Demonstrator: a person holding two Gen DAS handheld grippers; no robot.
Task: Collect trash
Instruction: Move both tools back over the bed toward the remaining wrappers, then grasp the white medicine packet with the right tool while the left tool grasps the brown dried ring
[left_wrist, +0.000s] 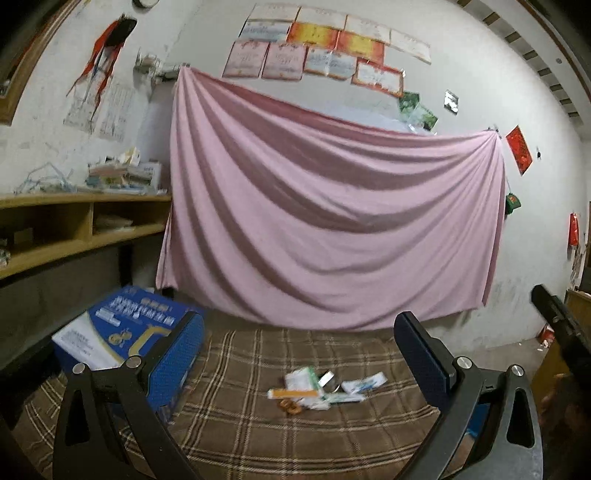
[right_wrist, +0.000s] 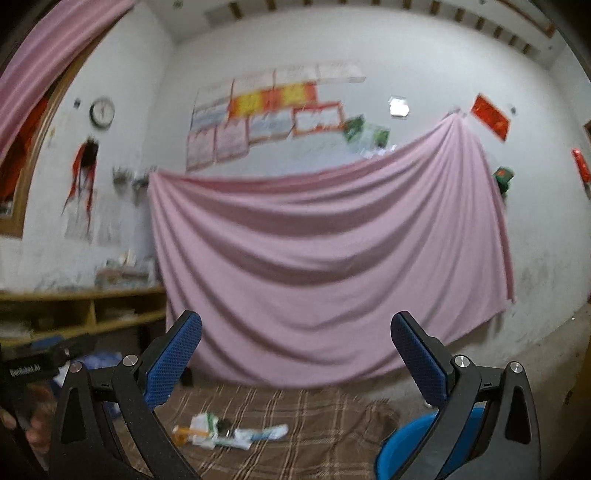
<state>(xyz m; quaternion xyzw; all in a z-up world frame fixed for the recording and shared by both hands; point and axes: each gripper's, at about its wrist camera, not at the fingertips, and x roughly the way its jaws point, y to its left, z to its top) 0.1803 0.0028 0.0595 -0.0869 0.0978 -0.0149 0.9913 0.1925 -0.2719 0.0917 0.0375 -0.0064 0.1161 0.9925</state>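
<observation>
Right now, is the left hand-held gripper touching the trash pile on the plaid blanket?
Apart. The left wrist view shows the left hand-held gripper open and empty, with bare plaid blanket between its fingers and the trash pile.

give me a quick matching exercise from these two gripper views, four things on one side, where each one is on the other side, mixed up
Things:
1. pink sheet
2. trash pile
3. blue box
4. round clock

Places:
A. high on the white wall, left of the pinned papers
B. at the left end of the plaid blanket, beside the wooden shelf
C. hung across the wall, draping down to the blanket
D. lying in the middle of the plaid blanket

Pairs: 1-C, 2-D, 3-B, 4-A
</observation>
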